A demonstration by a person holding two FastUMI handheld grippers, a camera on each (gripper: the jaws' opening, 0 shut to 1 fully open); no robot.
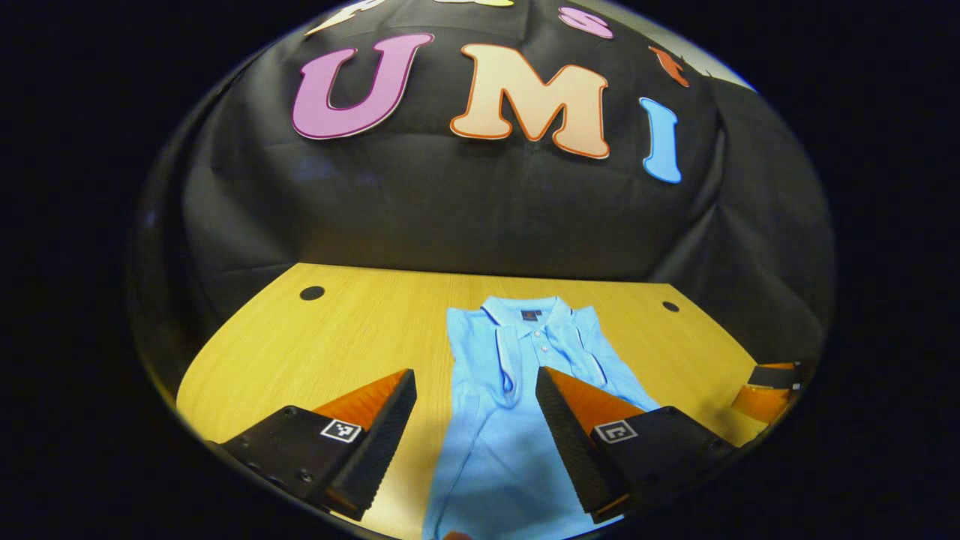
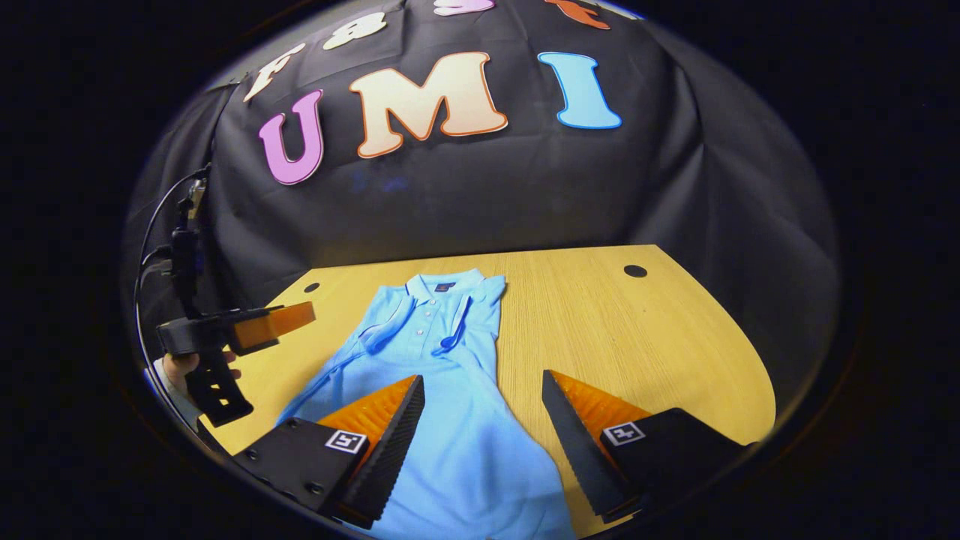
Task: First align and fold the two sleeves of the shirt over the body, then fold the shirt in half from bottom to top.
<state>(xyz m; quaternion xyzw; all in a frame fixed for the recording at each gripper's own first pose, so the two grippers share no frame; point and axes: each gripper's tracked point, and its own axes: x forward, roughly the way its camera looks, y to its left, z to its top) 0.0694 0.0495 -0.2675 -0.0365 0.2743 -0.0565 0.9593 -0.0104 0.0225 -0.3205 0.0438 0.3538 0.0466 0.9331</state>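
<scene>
With the light-blue polo shirt [image 2: 450, 420] lying mid-worktop [image 2: 645, 337], sleeves apparently folded in, lower your released left claw [image 1: 475, 420] and released right claw [image 2: 483, 427] to its near-edge hem for the upward fold.

1. You have a pale wooden desk [image 1: 322, 337] with a rounded edge across the lower half of both views.
2. Two dark round holes [image 1: 312, 292] [image 1: 670, 306] sit near its far corners.
3. Black cloth wall [image 2: 525, 195] fills the upper frame.
</scene>
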